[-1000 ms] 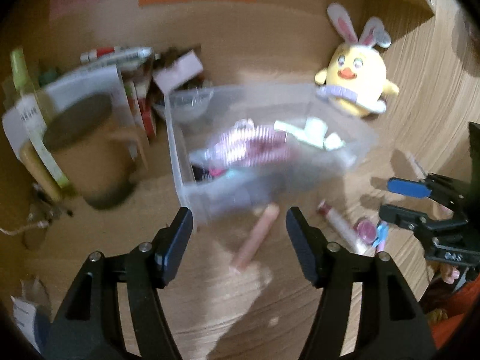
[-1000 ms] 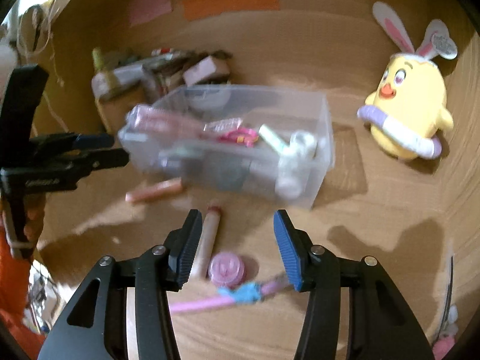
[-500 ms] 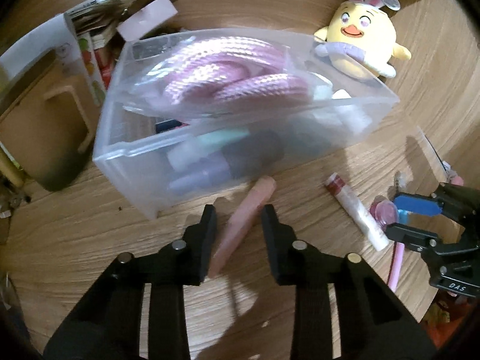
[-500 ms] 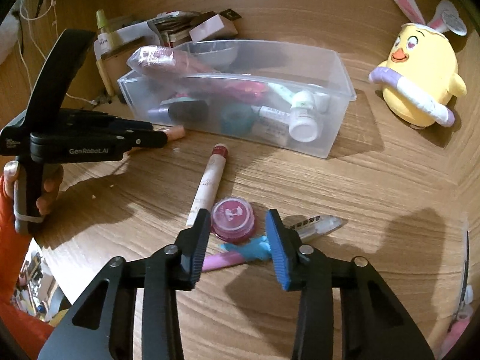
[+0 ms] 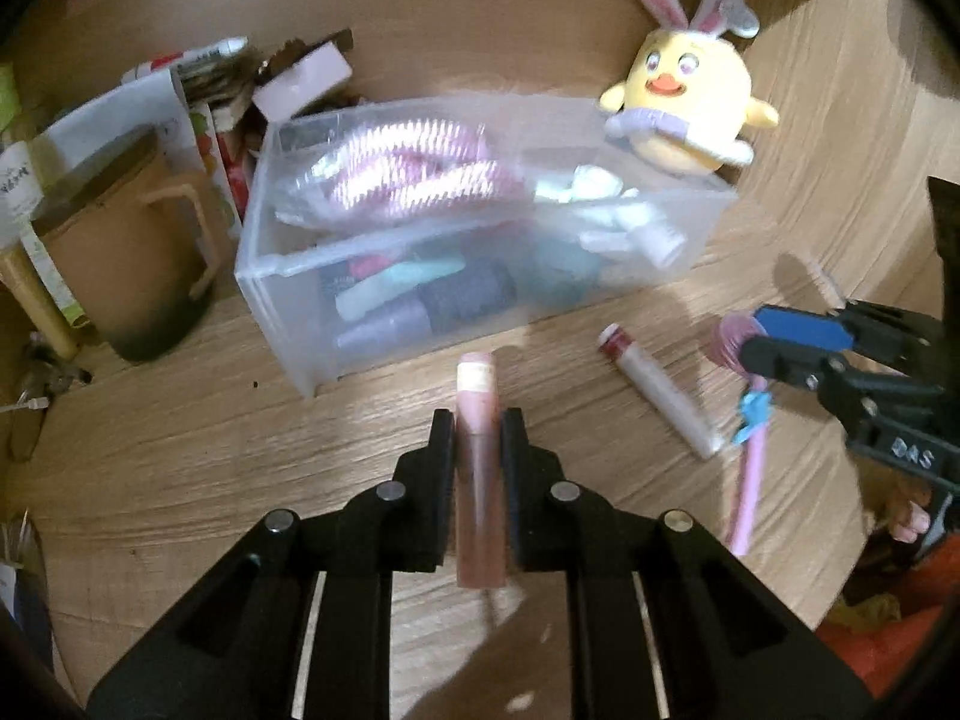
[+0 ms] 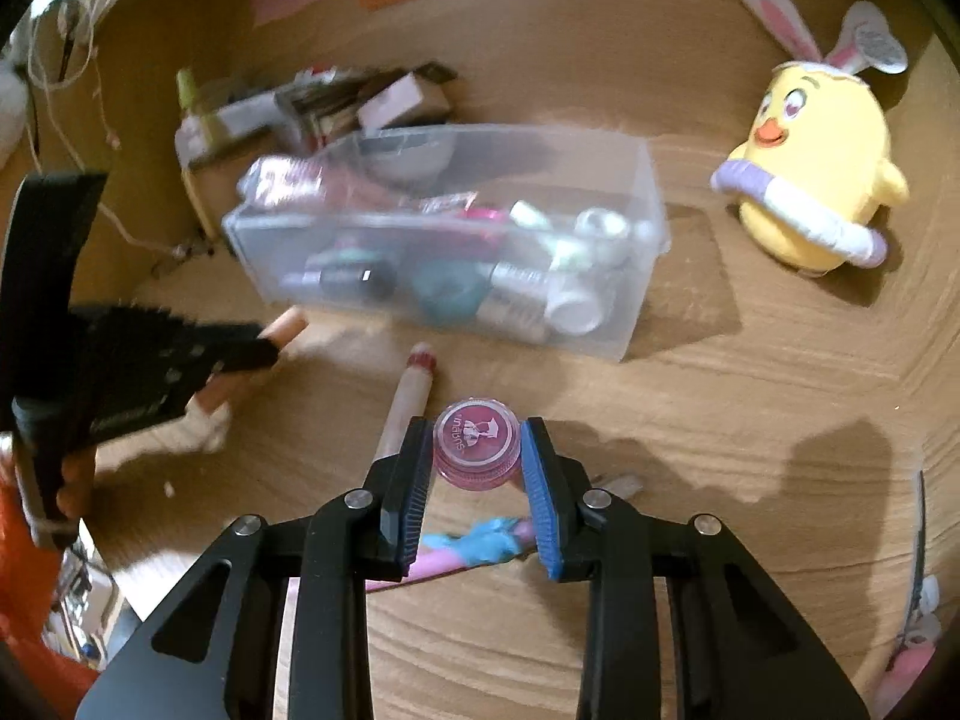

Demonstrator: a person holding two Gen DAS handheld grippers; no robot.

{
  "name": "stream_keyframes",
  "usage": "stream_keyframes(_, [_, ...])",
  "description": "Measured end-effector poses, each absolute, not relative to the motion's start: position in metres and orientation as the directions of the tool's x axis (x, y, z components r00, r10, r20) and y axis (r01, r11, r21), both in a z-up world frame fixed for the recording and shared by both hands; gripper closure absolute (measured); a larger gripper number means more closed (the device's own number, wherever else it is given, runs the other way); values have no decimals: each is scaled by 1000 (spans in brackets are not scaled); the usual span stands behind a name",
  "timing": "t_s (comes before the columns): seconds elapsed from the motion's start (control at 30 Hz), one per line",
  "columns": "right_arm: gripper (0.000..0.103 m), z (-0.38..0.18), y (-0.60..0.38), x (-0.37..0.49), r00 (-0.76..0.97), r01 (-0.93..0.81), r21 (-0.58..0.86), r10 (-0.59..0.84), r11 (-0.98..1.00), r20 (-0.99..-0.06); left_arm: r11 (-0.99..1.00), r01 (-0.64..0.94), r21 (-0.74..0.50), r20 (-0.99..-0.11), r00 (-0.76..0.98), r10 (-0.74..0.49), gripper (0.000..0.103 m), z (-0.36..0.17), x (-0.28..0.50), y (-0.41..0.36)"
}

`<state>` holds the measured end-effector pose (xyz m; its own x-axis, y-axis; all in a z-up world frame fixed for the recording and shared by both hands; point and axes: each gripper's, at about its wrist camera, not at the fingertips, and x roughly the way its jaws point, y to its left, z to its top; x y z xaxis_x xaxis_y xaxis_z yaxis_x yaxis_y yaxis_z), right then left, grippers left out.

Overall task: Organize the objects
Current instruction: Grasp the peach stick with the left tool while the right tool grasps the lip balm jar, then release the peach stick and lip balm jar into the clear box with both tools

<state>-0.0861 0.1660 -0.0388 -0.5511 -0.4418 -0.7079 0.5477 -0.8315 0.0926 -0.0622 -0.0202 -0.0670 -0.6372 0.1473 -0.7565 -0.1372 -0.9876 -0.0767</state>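
A clear plastic bin (image 5: 288, 276) full of cosmetics stands on the wooden table; it also shows in the right wrist view (image 6: 636, 312). My left gripper (image 5: 477, 426) is shut on a pink lip gloss tube (image 5: 477, 420) and holds it above the table in front of the bin. My right gripper (image 6: 477, 438) is shut on a small round pink jar (image 6: 477, 441), lifted off the table. A white tube with a red cap (image 5: 654, 390) and a pink pen with a blue bow (image 5: 750, 468) lie on the table between the grippers.
A yellow plush chick with bunny ears (image 5: 684, 114) sits right of the bin. A tan mug (image 5: 120, 264) and a pile of boxes and markers (image 5: 240, 78) stand left of and behind it. Small items lie at the far right table edge (image 6: 918, 630).
Both grippers closed on their objects and lifted them off the table. The left took the pink tube, the right took the pink jar.
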Motion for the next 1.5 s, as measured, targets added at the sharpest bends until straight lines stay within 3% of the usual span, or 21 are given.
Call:
stream_keyframes(0.43, [75,17,177,-105,-669,512,104,-471,-853,-575,-976,-185,-116,-628,-748,216,89,4,-73,-4])
stream_keyframes(0.73, [75,34,179,-122,-704,500,99,-470,-861,-532,-966,-199,-164,-630,-733,258,89,27,-116,-2])
stream_keyframes(0.9, [75,29,172,-136,-693,507,91,-468,-857,-549,-953,-209,-221,-682,-665,304,89,18,-150,-1])
stream_keyframes(1.13, [75,11,154,-162,-654,517,81,-454,-852,-605,-963,-204,-175,-743,-615,265,89,0,-178,6])
stream_keyframes(1.5, [75,-10,133,-180,-611,523,74,-434,-849,-662,-969,-190,-156,-748,-618,242,88,-6,-189,5])
